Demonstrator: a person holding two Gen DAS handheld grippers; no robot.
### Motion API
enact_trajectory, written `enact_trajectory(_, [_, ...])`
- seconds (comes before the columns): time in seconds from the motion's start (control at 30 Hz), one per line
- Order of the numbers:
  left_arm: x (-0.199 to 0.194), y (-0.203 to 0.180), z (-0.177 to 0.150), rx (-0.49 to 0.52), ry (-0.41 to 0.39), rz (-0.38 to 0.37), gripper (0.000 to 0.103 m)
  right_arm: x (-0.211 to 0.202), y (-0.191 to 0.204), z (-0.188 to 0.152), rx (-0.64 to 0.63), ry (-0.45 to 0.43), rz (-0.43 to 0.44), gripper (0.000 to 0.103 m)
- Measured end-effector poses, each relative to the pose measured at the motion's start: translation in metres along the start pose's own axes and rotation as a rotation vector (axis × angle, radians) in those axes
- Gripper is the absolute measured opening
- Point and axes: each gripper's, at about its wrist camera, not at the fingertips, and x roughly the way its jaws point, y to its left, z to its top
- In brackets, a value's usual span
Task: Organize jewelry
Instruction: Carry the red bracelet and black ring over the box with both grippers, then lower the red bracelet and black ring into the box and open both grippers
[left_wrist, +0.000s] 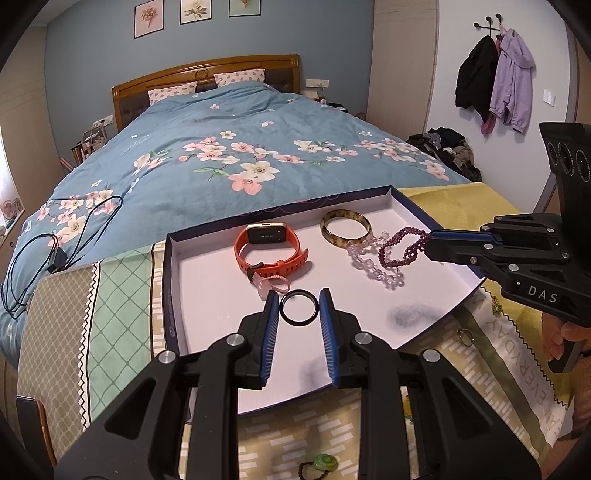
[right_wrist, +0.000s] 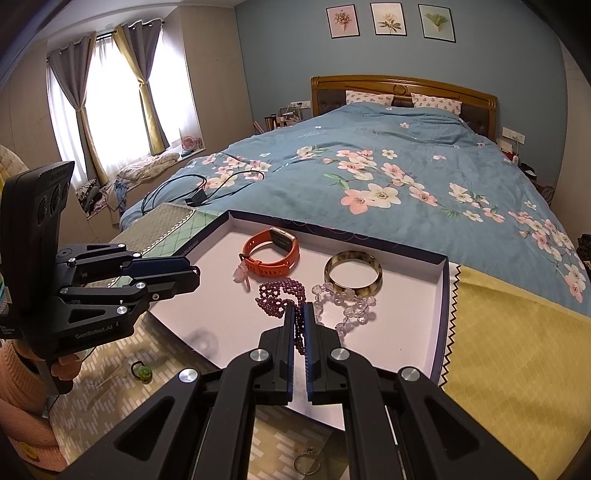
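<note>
A white-lined box lid (left_wrist: 207, 295) (right_wrist: 417, 347) holds an orange smartwatch (left_wrist: 269, 247) (right_wrist: 271, 253), an amber bangle (left_wrist: 345, 227) (right_wrist: 352, 277), a clear bead bracelet (left_wrist: 369, 262) (right_wrist: 347, 304), a small pink charm (left_wrist: 271, 284) (right_wrist: 242, 275) and a purple bead bracelet (left_wrist: 400, 247) (right_wrist: 277, 297). My left gripper (left_wrist: 298, 301) (right_wrist: 194, 267) is open around a black ring (left_wrist: 298, 308), its pads beside the ring, above the lid floor. My right gripper (right_wrist: 300, 308) (left_wrist: 428, 242) is shut on the purple bead bracelet, which lies on the lid.
The lid rests on a patterned cloth (left_wrist: 122, 295) (right_wrist: 509, 350) at the foot of a bed (left_wrist: 221, 147). A green charm on a dark cord (left_wrist: 321, 463) (right_wrist: 142, 371) and a small metal ring (left_wrist: 465, 336) (right_wrist: 306, 461) lie on the cloth. A black cable (left_wrist: 55, 251) lies on the bed.
</note>
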Motion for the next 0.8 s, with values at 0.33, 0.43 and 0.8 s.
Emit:
enact_trajectory(0.33, [0.007,-0.001,0.002,-0.002,0.011,0.008,0.023,0.004,-0.003,0.0,-0.006,0.006,-0.004,0.003])
enact_trajectory(0.43, [0.008,-0.001,0.002,-0.002,0.013,0.009,0.023,0.004,-0.004,0.0,-0.008,0.01,-0.007,0.003])
enact_trajectory(0.8, [0.02,0.002,0.003,-0.008,0.033,0.018,0.023,0.014,-0.005,0.003,-0.015,0.027,-0.014,0.003])
